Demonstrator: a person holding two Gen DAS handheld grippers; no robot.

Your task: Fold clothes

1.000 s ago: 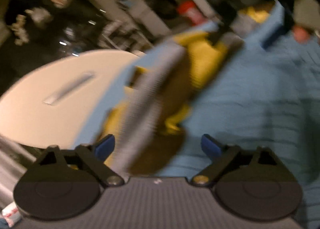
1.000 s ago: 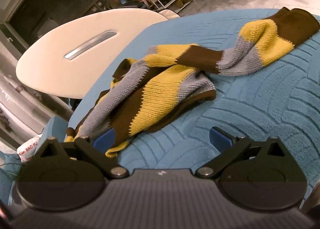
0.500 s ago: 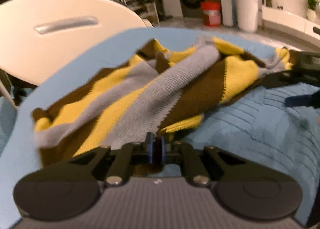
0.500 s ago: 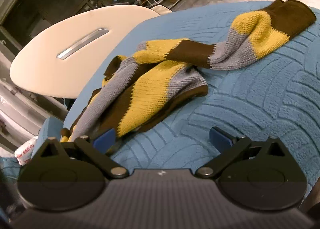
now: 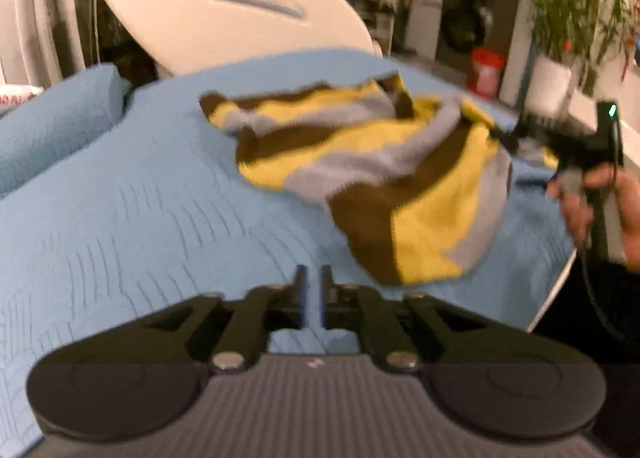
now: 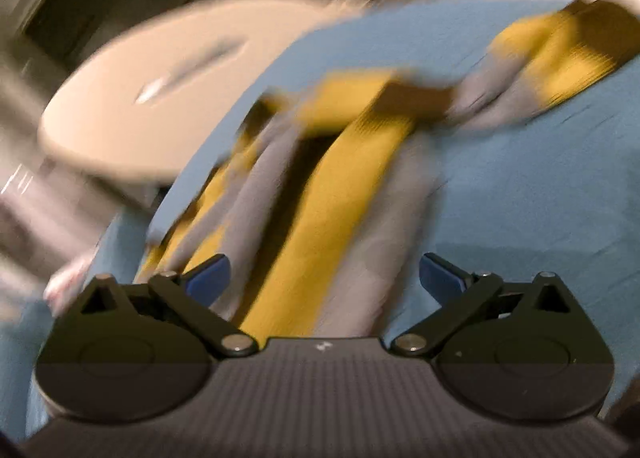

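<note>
A knitted sweater [image 5: 372, 174] with yellow, brown and grey stripes lies crumpled on a blue quilted cover [image 5: 132, 218]. My left gripper [image 5: 313, 290] is shut and empty, held above the bare cover, short of the sweater's near hem. My right gripper [image 6: 324, 274] is open, its blue fingertips [image 6: 208, 274] on either side of the sweater [image 6: 332, 210], which lies blurred just in front. In the left wrist view the right gripper [image 5: 516, 134] shows at the sweater's right edge, held by a hand.
A white oval table top [image 5: 224, 6] stands behind the cover. A blue cushion [image 5: 52, 118] lies at the left. A red bucket [image 5: 486, 72] and a potted plant [image 5: 560, 38] stand on the floor at the back right.
My left gripper has let go of the sweater and drawn back, still shut. My right gripper has moved in over the sweater, staying open.
</note>
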